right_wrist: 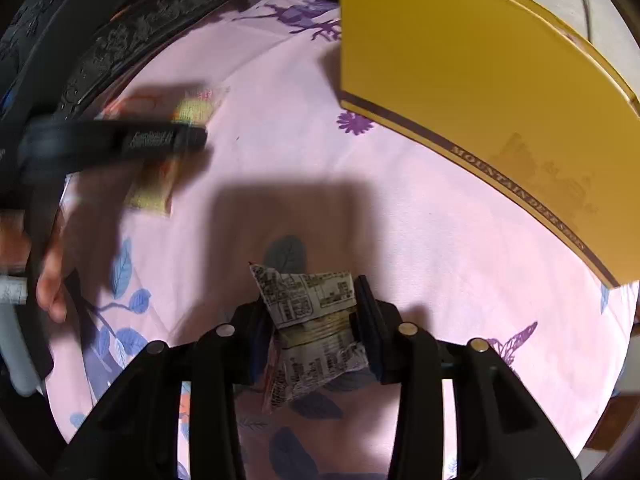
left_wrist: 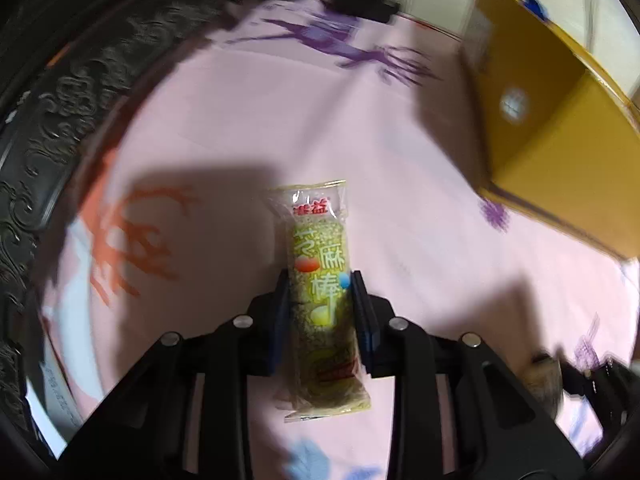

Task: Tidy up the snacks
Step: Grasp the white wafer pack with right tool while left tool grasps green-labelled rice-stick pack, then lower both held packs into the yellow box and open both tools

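Two grippers, left (left_wrist: pixel 318 280) clamped on one sesame stick (left_wrist: pixel 322 292), right (right_wrist: pixel 310 300) on one printed packet (right_wrist: pixel 308 328), both near one yellow box (right_wrist: pixel 460 64).

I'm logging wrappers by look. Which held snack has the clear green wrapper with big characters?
The long sesame stick in the left claw. The snack packet in the right claw shows white with fine black print.

The box (right_wrist: pixel 460 80) runs off the right wrist view's top and right edges. The left claw (right_wrist: pixel 120 140) there is motion-blurred; the cloth print (left_wrist: pixel 340 44) smears.
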A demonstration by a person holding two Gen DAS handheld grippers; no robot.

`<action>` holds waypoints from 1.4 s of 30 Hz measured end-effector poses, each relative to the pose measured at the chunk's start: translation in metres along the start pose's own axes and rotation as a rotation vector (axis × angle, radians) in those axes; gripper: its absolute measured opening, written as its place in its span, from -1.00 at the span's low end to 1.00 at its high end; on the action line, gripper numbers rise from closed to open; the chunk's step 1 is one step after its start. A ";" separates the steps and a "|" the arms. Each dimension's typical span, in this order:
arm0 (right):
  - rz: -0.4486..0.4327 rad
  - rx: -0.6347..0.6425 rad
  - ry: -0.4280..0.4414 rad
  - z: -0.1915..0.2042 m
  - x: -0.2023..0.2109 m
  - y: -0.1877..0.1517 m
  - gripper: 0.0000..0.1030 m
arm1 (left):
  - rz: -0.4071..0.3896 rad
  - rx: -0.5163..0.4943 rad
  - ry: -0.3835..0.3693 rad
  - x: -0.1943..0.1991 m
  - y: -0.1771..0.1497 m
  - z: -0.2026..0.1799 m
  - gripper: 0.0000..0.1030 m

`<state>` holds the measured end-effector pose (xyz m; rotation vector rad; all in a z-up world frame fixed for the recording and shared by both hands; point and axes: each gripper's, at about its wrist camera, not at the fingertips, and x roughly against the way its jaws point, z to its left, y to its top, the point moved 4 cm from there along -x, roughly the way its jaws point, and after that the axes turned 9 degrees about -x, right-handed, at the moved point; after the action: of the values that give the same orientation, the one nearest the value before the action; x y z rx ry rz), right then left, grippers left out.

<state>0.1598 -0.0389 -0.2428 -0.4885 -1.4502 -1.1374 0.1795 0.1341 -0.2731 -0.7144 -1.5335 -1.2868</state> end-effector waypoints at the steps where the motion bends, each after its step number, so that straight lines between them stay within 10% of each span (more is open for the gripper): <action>1: -0.023 -0.027 -0.001 -0.003 0.006 0.000 -0.25 | -0.006 -0.016 -0.016 0.005 -0.006 -0.004 -0.44; 21: -0.360 -0.211 -0.091 -0.068 0.167 0.015 -0.26 | -0.291 -0.225 -0.259 0.148 0.038 -0.107 -0.44; 42: -0.516 -0.349 -0.151 -0.165 0.212 0.141 -0.25 | -0.396 -0.284 -0.213 0.172 0.195 -0.169 -0.43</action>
<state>0.3092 -0.1808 -0.0203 -0.4579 -1.5614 -1.8159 0.3421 0.0003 -0.0453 -0.7701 -1.7423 -1.7982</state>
